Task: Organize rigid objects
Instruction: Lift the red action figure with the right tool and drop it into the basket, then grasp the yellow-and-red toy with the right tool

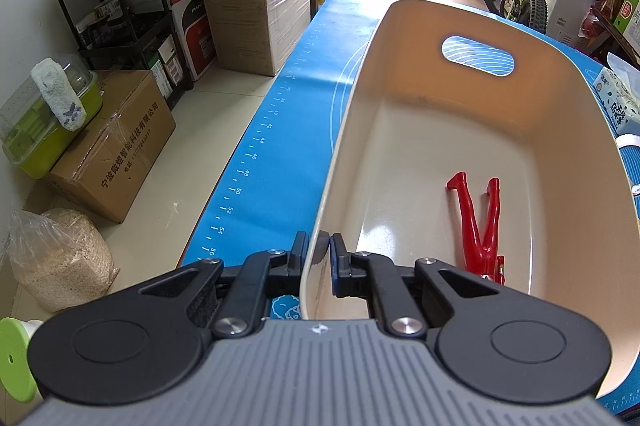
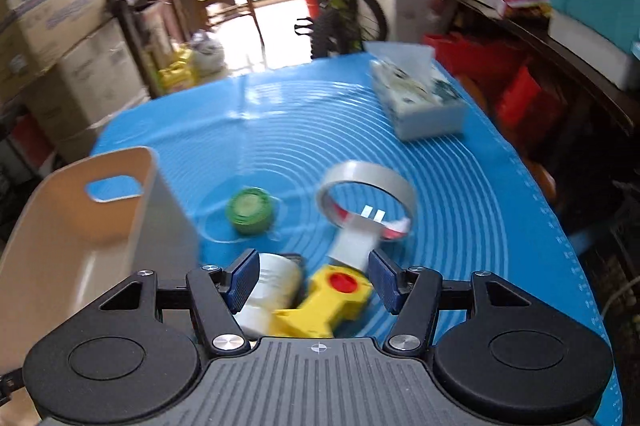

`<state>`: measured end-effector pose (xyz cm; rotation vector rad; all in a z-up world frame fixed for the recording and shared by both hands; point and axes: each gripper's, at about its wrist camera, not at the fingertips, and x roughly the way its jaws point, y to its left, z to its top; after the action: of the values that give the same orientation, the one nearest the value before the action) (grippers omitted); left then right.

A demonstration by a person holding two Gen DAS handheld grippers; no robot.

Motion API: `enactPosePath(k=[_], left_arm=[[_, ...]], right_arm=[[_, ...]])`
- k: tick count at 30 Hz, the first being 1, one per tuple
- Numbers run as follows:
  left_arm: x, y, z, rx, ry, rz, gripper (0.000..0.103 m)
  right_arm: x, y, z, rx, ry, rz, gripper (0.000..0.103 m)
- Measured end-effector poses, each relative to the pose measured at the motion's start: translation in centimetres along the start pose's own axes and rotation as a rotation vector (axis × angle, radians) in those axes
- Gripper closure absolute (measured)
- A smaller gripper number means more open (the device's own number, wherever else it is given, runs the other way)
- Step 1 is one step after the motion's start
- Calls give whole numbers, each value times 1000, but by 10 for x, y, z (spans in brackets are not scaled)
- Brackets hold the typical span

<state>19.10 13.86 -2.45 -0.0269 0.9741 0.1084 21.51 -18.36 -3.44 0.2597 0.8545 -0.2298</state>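
Right claw (image 2: 312,280) wide, empty; yellow tool (image 2: 320,306) directly below, long axis toward lower left. Left claw (image 1: 319,258) pinches bin (image 1: 472,130) rim.

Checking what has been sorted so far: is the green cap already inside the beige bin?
No, the green cap lies on the blue mat beside the beige bin, not inside it.

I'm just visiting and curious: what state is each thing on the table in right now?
Bin: upright, rim pinched by shut left gripper.
Red clamp: lying inside bin.
Right gripper: open, empty.
Yellow tool: lying on mat.
Tape ring: on mat.
Green cap: on mat.
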Motion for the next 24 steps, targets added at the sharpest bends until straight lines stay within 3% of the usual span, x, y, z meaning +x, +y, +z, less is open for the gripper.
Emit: enactPosePath(k=[6, 20, 24], left_arm=[[0, 0, 0, 1, 0, 1, 90], [-1, -2, -1, 9, -5, 9, 90], [-1, -2, -1, 7, -4, 8, 90]], right_arm=[[27, -22, -8, 75, 86, -6, 35], [46, -21, -19, 181, 168, 110, 36], [49, -18, -21, 156, 161, 104, 61]])
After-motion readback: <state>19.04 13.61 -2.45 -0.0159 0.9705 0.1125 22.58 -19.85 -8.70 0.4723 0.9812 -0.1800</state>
